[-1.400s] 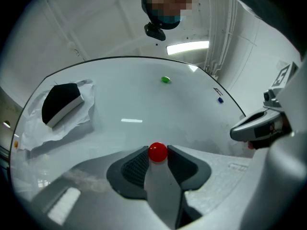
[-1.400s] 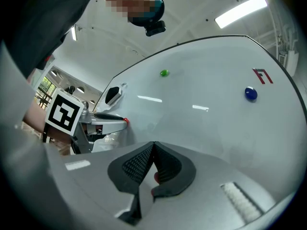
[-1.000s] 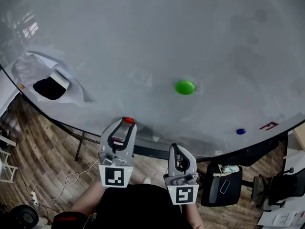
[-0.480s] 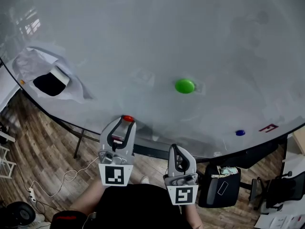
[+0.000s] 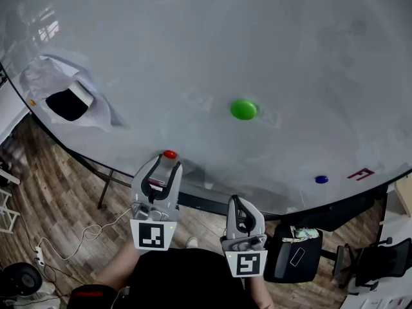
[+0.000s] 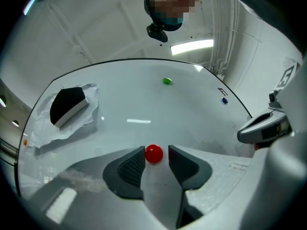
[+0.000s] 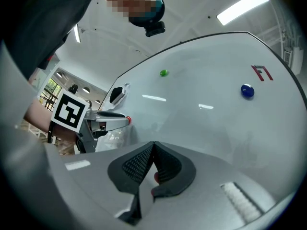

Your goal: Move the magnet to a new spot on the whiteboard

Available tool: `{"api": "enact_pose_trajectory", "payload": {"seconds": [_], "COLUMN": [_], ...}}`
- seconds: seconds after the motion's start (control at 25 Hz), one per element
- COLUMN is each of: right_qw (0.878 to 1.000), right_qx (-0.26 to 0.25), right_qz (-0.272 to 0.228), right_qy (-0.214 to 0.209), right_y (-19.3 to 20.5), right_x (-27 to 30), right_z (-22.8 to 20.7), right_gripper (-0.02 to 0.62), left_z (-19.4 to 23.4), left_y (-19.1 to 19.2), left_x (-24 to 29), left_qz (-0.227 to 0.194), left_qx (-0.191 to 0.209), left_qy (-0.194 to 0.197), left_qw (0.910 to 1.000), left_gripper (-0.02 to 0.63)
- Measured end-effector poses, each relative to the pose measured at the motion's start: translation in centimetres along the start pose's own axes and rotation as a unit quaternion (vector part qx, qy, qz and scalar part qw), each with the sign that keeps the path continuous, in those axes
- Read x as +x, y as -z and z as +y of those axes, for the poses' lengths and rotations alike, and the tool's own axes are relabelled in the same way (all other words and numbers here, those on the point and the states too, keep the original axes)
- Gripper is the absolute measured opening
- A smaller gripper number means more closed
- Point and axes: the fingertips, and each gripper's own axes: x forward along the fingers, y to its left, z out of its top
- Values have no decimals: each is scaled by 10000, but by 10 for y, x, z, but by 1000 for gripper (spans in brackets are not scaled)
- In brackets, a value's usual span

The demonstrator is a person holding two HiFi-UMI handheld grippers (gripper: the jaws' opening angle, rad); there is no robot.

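The left tongs (image 6: pixel 155 156) are being opened around the red magnet (image 6: pixel 153 154), seemingly to leave it on the whiteboard (image 6: pixel 144 99); the right tongs (image 7: pixel 152 148) are being held shut, empty.

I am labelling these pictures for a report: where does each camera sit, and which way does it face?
Head view: on the person's head, steeply down at the white whiteboard; left claw and right claw show.
Left gripper view: on the left claw, along its opening jaws; round red magnet between them.
Right gripper view: on the right claw, along its shut jaws, across the whiteboard.
Shared: both gripper views show the round green magnet.
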Motion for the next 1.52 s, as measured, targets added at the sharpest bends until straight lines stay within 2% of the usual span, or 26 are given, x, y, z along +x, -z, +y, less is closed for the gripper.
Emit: {"api": "enact_pose_trajectory", "payload": {"seconds": [0.2,0.4,0.52,1.04,1.52], "right_qw": [9999,9996,9993,9950,9860], "right_qx": [6,44,56,135,219], "right_qz": [-46,-86,-115,-303,-599], "right_qy": [-96,-251,-355,-944,-1541], "right_y": [-1,-2,-3,-10,-24], "right_x": [-5,-10,-14,-24,-29], "right_z": [-1,1,3,23,51], "right_gripper": [3,3,3,3,3], "left_z": [-6,-13,-16,-36,-39], "left_y": [-5,-9,-11,-18,-24], "left_x": [-9,-22,-31,-70,-117], "left_qz": [-35,-37,-47,119,258], "left_qx": [-26,0,-34,0,92], "left_qy": [-127,-185,-273,-342,-527], "left_qw": [9999,9998,9996,9993,9982], "left_gripper": [142,38,2,2,2]}}
